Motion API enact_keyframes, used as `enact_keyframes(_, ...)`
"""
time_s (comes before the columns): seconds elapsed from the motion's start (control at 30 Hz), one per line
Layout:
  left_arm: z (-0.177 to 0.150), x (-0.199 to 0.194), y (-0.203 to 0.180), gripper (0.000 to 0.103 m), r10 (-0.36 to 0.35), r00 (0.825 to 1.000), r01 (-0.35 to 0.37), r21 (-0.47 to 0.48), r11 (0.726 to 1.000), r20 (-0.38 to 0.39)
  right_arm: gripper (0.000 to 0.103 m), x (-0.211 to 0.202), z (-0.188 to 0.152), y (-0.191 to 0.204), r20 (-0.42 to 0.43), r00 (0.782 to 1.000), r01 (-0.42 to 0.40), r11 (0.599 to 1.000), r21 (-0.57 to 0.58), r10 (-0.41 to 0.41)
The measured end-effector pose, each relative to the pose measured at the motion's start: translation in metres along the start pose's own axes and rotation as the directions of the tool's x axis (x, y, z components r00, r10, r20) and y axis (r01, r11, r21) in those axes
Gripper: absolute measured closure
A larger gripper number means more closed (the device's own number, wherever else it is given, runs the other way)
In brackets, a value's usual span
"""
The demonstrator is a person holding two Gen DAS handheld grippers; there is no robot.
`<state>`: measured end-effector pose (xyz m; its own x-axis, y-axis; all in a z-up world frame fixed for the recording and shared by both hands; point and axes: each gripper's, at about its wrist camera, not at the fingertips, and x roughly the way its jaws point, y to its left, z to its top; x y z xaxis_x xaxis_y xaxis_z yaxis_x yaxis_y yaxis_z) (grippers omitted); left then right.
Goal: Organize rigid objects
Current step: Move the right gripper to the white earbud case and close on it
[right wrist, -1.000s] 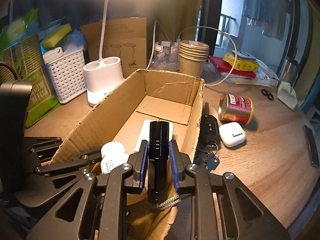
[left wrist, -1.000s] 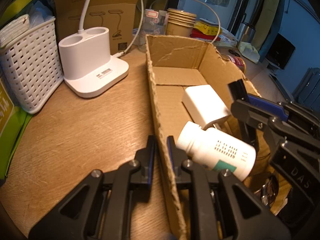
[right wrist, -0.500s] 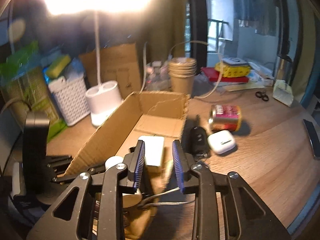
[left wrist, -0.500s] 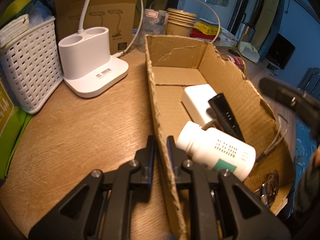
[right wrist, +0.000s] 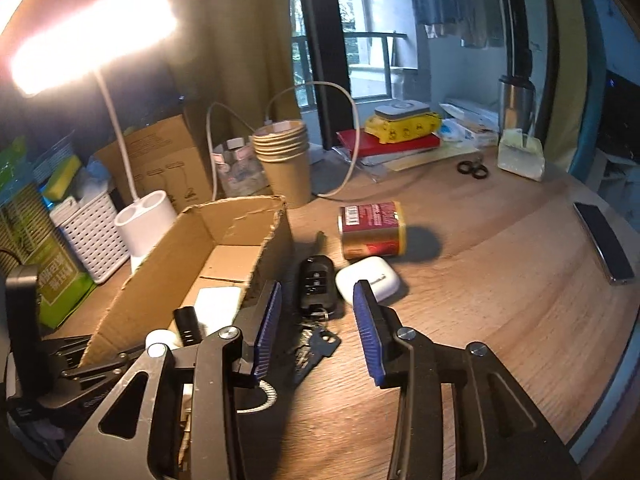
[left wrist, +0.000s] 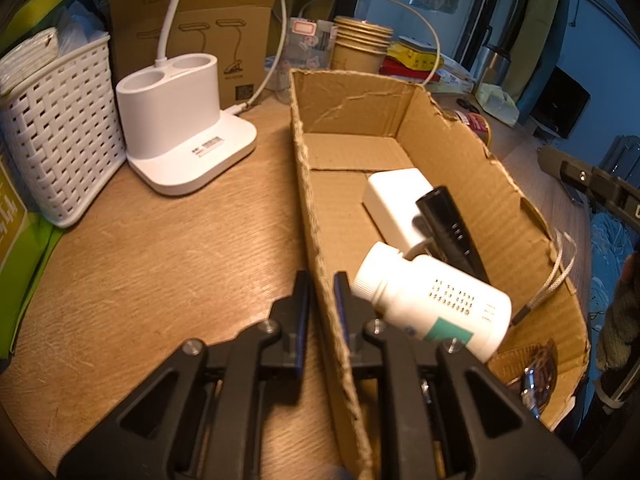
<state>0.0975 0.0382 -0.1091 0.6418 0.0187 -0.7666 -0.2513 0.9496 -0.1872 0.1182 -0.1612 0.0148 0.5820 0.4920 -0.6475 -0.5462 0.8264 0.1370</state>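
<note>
Wooden worktop (right wrist: 500, 288), lamp-lit, carries a cardboard box (left wrist: 472, 184) whose near wall the left tool (left wrist: 320, 292) pinches tight. Inside it lie a white bottle (left wrist: 432, 300), a charger (left wrist: 394, 200) and a black flashlight (left wrist: 448, 224), which the right tool (right wrist: 316, 320) gripped a second ago. Its jaws have just been opening, empty, above the car key (right wrist: 316, 284). The key is likely light, stiff and smooth, so grip across its fob.
</note>
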Motion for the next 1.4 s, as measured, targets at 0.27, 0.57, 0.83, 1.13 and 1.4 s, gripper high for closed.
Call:
enact_keyframes(0.27, 0.0, 0.0, -0.001, 0.09, 0.0, 1.0, 0.0, 0.0, 1.0, 0.0, 0.058, 0.013, -0.012, -0.02, -0.052, 0.998, 0.037, 0.999, 0.021, -0.036)
enact_keyframes(0.57, 0.0, 0.0, -0.001, 0.09, 0.001, 1.0, -0.001, 0.0, 1.0, 0.0, 0.058, 0.021, -0.039, -0.016, -0.131, 0.991, 0.03, 0.999, -0.017, -0.032)
enact_keyframes(0.83, 0.0, 0.0, 0.0, 0.09, 0.0, 1.0, 0.0, 0.0, 1.0, 0.0, 0.058, 0.013, -0.03, 0.009, -0.089, 0.996, -0.001, 0.999, -0.045, -0.003)
enact_keyframes(1.13, 0.0, 0.0, 0.0, 0.09, 0.0, 1.0, 0.0, 0.0, 1.0, 0.0, 0.048, -0.002, 0.0, 0.052, 0.007, 1.0, -0.028, 0.983, -0.18, 0.03)
enact_keyframes(1.4, 0.0, 0.0, -0.001, 0.09, 0.0, 1.0, 0.0, 0.0, 1.0, 0.0, 0.046, 0.039, 0.02, 0.007, -0.001, 0.993, 0.119, 0.981, -0.152, -0.12)
